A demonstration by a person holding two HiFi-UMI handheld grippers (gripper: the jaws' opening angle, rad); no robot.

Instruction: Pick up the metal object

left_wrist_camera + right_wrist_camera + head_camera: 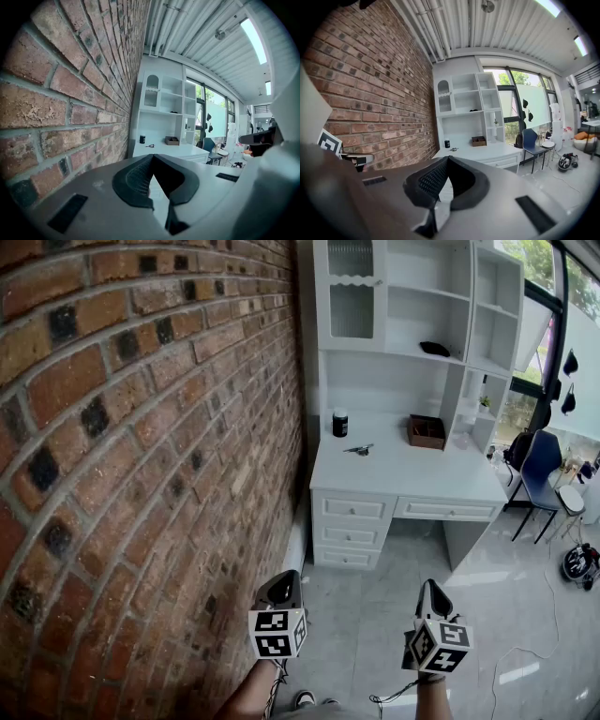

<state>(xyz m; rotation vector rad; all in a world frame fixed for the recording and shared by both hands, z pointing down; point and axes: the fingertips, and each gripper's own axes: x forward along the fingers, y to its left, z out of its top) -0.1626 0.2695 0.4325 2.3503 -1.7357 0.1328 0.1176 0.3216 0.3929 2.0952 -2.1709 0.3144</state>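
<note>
Jaws of left gripper [152,156] and right gripper [447,159] were together, empty; the distant metal object [359,450] on the desk [412,474] probably needed approaching first, then opening.

Small metal object [359,450] lying flat on the white desk [422,474].

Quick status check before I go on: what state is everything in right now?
Left gripper: shut, empty.
Right gripper: shut, empty.
Metal object: lying on the desk, untouched.
Black jar: upright on the desk.
Desk drawers: closed.
Cabinet door: closed.
</note>
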